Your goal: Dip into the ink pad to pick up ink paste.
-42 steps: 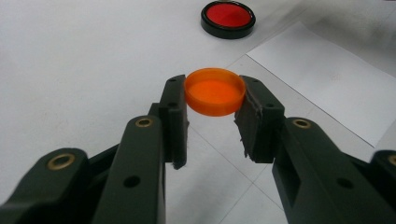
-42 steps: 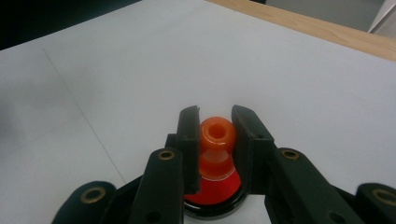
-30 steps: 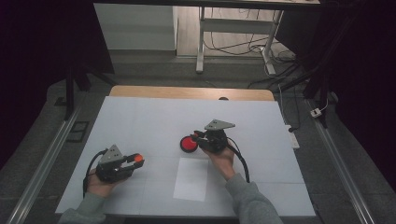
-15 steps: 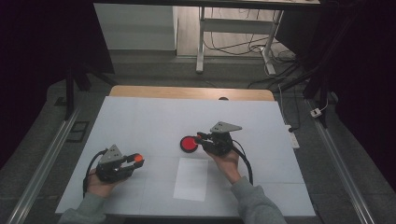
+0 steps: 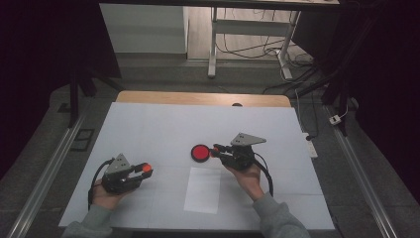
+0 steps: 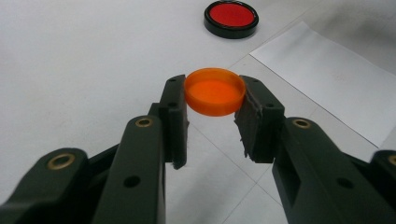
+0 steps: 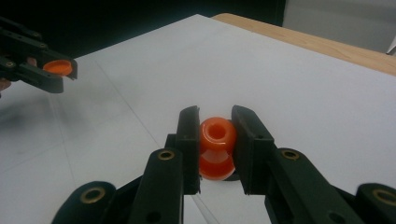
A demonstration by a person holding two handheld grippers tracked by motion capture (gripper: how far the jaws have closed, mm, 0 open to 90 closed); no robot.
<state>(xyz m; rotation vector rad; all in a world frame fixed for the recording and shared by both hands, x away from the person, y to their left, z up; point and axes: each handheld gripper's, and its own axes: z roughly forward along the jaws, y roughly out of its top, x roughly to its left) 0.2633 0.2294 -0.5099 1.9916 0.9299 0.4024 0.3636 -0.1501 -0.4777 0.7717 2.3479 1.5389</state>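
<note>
My left gripper (image 6: 212,109) clamps an orange cap (image 6: 215,91); my right gripper (image 7: 215,140), mid-table, clamps an orange spool (image 7: 217,147) beside the red-and-black disc (image 5: 201,153).

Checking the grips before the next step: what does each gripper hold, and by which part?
Left gripper: orange cap, by its side rim. Right gripper: orange spool-shaped piece, by its sides.

My right gripper (image 5: 216,148) has lifted off the red disc (image 5: 200,153) and drifted right, carrying the orange spool (image 7: 216,145) clamped between my fingers (image 7: 188,135).
</note>
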